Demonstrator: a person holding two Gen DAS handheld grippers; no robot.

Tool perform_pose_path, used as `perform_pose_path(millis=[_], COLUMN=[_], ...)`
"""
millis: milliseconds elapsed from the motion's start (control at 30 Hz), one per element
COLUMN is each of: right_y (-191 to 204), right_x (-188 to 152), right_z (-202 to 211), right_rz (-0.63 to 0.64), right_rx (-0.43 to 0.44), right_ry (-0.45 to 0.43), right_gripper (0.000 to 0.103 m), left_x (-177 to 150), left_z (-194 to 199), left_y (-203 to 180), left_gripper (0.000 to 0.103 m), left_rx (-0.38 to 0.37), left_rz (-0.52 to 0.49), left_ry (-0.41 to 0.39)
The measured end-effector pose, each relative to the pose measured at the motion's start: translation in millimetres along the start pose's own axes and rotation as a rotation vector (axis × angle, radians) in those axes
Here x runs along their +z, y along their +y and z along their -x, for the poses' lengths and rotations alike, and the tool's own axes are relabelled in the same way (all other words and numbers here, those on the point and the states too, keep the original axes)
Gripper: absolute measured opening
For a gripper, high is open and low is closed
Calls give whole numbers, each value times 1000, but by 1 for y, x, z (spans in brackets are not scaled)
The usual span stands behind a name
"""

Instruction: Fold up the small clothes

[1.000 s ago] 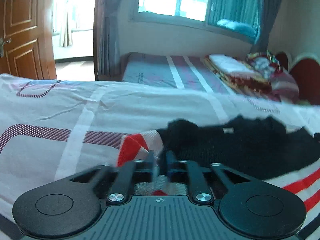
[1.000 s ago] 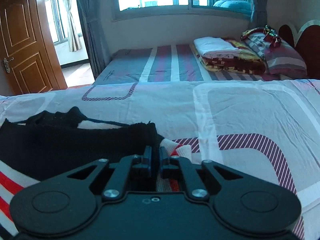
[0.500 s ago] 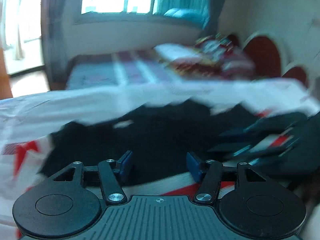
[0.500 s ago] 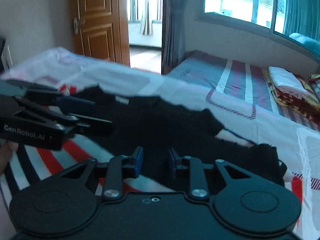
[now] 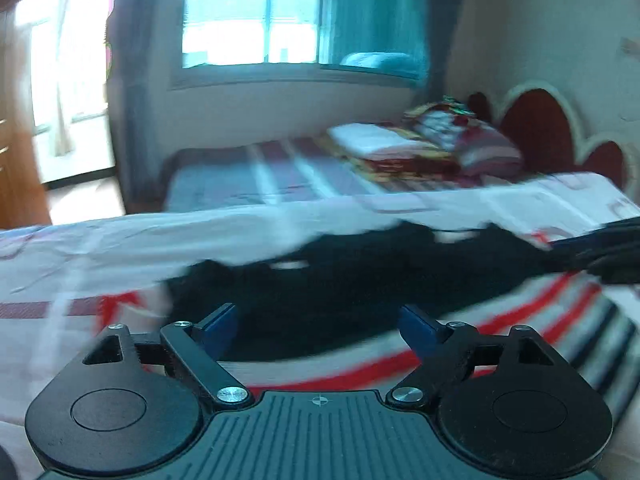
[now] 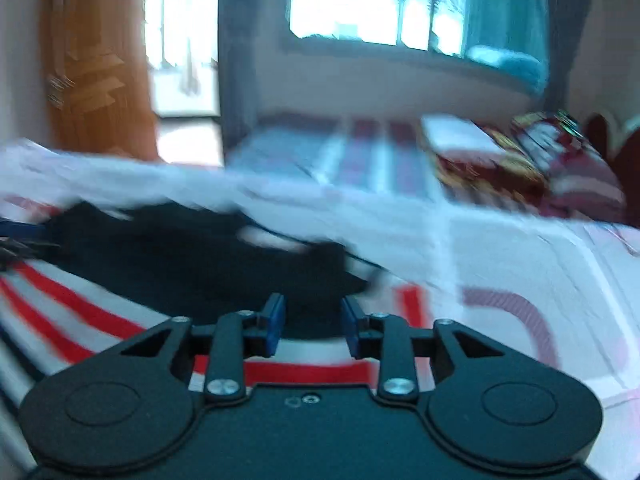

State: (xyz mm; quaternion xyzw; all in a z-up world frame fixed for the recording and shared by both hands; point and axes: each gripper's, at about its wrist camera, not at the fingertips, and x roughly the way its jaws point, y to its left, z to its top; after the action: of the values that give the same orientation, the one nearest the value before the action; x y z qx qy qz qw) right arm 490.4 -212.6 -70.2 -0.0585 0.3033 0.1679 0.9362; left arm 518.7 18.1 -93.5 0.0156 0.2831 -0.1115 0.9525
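A small garment, black on top with red, white and dark stripes below, lies spread on the white patterned bedsheet in the left wrist view [image 5: 360, 280] and the right wrist view [image 6: 192, 264]. My left gripper [image 5: 318, 328] is open wide and empty, just above the garment's near striped edge. My right gripper [image 6: 312, 324] is open and empty over the garment's right part. The right gripper shows at the right edge of the left wrist view [image 5: 604, 252]. Both views are motion-blurred.
A second bed [image 5: 272, 180] with striped sheet stands behind, with folded blankets and pillows [image 5: 420, 148] near a red headboard [image 5: 540, 128]. A wooden door [image 6: 96, 72] is at the left. A window [image 5: 256, 20] with curtains is at the back.
Both grippers were shut on the garment's corners a second ago. They have let go, opened and pulled back; the left one has opened wider. Both cameras have swung sideways.
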Motion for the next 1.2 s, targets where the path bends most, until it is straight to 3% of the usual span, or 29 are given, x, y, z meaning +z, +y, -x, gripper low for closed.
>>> perform_pose_path(millis=[167,267,367,433,500,533,567,667,733,867,967,1067,1133,1200], right_y=[63,83,67,36,-2,-21,-32,-18,5,72,102,104,83,58], right_x=[-12,-23,-30,-35,-48,-56,-60,-48,-41,-46,-58,-81,-86,-86], right_z=[-11,-10,-3,8,20,24,29,49,62,54,45,48,66,94], right_rz=[103,169,188,115,33,-13,-53,-64,-80,40,110,232,201,126], right_rx=[102,107,58,-47,-151,-169,-128,-152,-74,29,45,-10,-29,-87], right_ry=[51,56,64,67,80,103,94,32,-26,4,43,63,79,27], right_gripper=[33,36,39,38,35,32,32,35,36,37,38,38,37,38], left_x=[-9,-26,-37,-49,-55,-54,-51,-41,-41,-53,-69,-75,-79,-82], left_z=[4,-2,14,27,36,38,39,53,58,55,57,73,86,97], left_y=[-27,-28,4,33,56,57,53,32,10,-21,-30,-11,9,24], left_gripper=[86,86,86,86,86,86,86,86,86,86,86,86,86,86], left_rx=[16,86,125,191,155,151,163,127,107,72,88,136,156,173], left_rz=[62,2,23,5,40,32,17,32,-1,-17,-73,-44,-16,23], left_ry=[31,99,89,84,82,81,87,44,35,57,89,85,77,55])
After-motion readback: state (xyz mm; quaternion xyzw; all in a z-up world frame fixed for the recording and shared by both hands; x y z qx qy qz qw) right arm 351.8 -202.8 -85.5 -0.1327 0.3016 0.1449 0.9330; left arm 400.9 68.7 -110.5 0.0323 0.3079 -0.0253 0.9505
